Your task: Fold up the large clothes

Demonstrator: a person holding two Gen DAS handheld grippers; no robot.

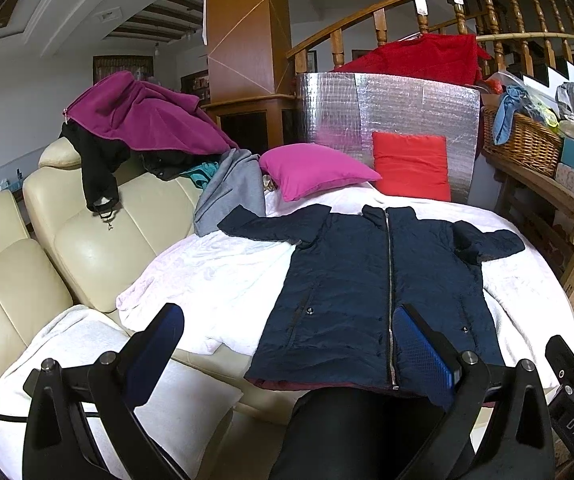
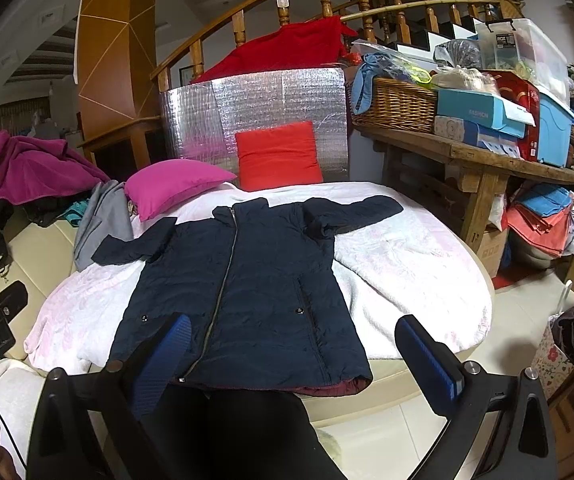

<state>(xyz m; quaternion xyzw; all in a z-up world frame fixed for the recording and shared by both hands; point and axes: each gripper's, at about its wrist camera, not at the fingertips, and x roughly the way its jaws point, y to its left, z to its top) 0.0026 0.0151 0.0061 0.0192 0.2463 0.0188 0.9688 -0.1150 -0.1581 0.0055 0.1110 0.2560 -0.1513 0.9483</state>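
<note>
You are holding both claws wide, empty: left claw (image 1: 287, 344) | right claw (image 2: 291, 352) | zipped navy quilted jacket (image 2: 243, 280) lying flat at 12 o'clock.

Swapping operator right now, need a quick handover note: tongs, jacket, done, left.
Left tongs: open, empty, hovering over the hem of the navy jacket.
Right tongs: open, empty, also at the hem end.
Jacket: flat on the white blanket, front up, zipped, both sleeves spread outward, collar towards the pink cushion and red cushion.
Done: jacket laid out, no fold made.
Left: fold sleeves in, then the body. More clothes are piled on the cream sofa.
</note>
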